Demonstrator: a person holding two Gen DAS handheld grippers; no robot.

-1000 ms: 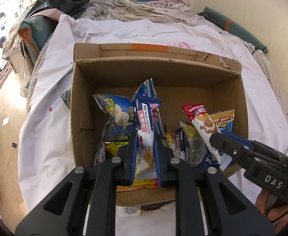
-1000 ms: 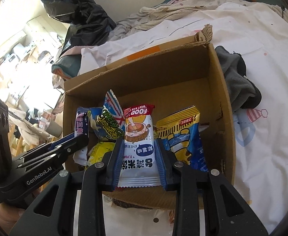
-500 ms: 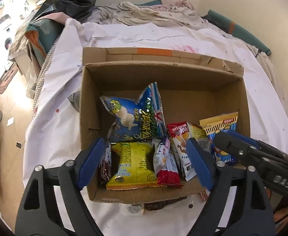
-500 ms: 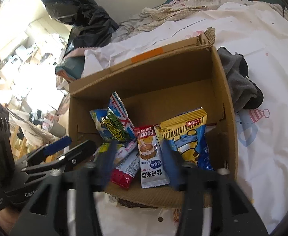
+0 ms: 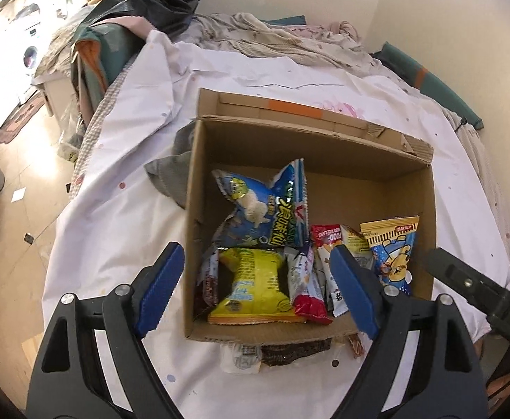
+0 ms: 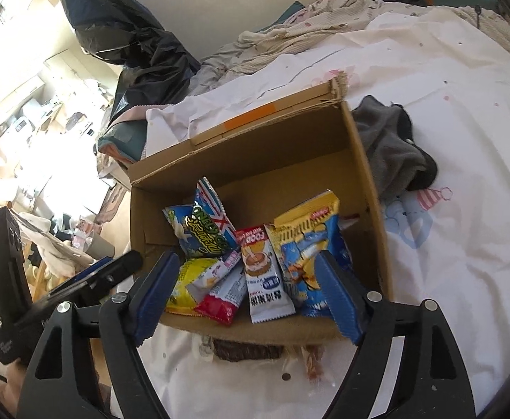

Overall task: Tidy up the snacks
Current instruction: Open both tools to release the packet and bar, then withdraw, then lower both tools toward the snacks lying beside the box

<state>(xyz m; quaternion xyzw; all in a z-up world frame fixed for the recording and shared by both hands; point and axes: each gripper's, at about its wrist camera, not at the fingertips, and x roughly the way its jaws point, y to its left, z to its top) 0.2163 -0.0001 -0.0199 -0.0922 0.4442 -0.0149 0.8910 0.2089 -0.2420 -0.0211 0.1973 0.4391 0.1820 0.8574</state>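
- The left gripper and the right gripper both hung with fingers spread wide and nothing between them, poised above the box's near edge.
- The snack packets stood packed against the near wall of the cardboard box, likely so they prop each other upright.
- Beyond, a grey cloth lay against the box on the white sheet.

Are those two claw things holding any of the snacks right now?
No. The left gripper and right gripper are both open and empty above the brown cardboard box.
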